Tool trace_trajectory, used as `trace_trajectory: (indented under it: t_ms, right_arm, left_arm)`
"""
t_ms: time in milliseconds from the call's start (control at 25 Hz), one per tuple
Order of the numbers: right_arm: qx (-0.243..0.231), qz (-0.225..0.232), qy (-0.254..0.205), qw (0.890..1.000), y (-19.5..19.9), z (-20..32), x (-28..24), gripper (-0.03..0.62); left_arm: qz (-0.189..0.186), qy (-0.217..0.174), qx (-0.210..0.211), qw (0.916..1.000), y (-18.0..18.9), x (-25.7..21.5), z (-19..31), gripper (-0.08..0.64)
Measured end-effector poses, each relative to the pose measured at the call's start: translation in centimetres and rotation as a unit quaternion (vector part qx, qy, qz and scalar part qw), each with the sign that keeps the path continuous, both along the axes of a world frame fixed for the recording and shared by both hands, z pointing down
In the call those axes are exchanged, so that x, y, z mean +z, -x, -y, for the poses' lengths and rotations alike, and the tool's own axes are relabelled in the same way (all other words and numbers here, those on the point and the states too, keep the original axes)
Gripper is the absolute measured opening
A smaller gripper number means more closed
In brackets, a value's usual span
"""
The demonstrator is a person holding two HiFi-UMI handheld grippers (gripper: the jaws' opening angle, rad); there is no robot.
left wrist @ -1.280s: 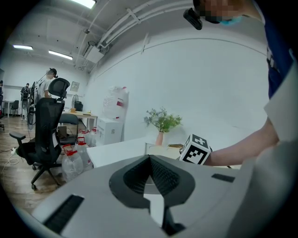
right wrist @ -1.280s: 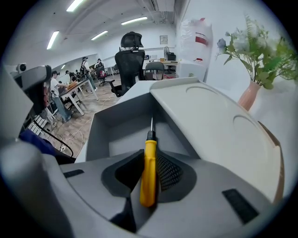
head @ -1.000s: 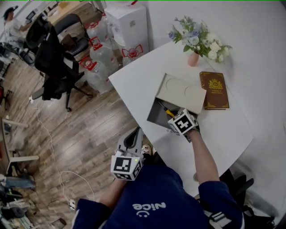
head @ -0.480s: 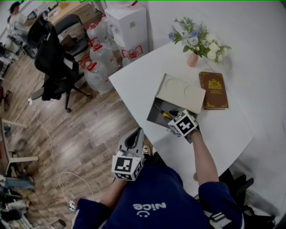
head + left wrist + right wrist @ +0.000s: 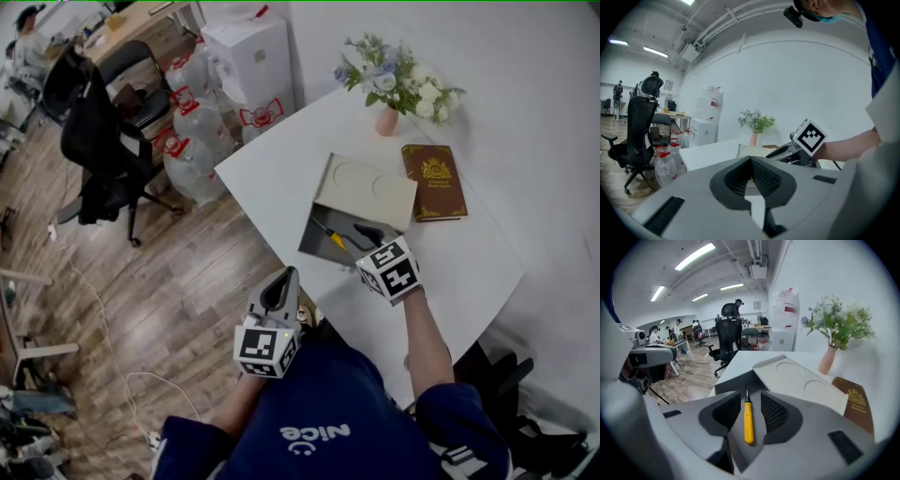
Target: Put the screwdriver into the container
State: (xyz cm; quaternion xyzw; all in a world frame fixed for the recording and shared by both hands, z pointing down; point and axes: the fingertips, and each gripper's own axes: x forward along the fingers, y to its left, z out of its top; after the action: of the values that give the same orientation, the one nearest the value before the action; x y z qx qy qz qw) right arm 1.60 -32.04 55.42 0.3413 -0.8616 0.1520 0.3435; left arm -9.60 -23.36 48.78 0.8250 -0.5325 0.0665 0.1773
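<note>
The yellow-handled screwdriver lies flat on the floor of the grey container, whose beige lid stands folded back. My right gripper hovers at the container's near edge, jaws open on either side of the screwdriver and clear of it. My left gripper is off the table, by the person's body, jaws shut and empty. It points toward the table and shows the right gripper's marker cube.
A brown book lies right of the lid and a pink vase of flowers stands behind it. The white table ends just left of the container. Water bottles, a white dispenser and an office chair stand on the floor beyond.
The right gripper has opened and drawn back toward the person, leaving the screwdriver lying in the container. The left gripper has stayed put.
</note>
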Motion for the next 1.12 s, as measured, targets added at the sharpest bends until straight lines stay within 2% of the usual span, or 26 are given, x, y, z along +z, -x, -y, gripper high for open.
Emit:
trace_trajectory:
  t_ms: [320, 560, 840, 1120]
  right_arm:
    - [0.061, 0.027, -0.068, 0.995, -1.7, -2.3, -4.6, 0.147]
    - [0.109, 0.05, -0.103, 0.987, -2.6, -4.7, -6.6, 0.138]
    - [0.174, 0.079, -0.136, 0.972, -3.7, -7.4, -7.3, 0.129]
    - [0.201, 0.089, -0.159, 0.963, -3.9, -10.2, -6.5, 0.13]
  left_arm:
    - [-0.009, -0.013, 0.025, 0.9996, -0.9, -0.8, 0.2, 0.015]
    - [-0.014, -0.028, 0.047, 0.9984, -1.5, -1.8, 0.1, 0.015]
    - [-0.014, -0.043, 0.078, 0.9959, -2.5, -2.3, -0.2, 0.015]
    - [-0.023, -0.051, 0.091, 0.9943, -3.0, -2.0, -0.5, 0.014]
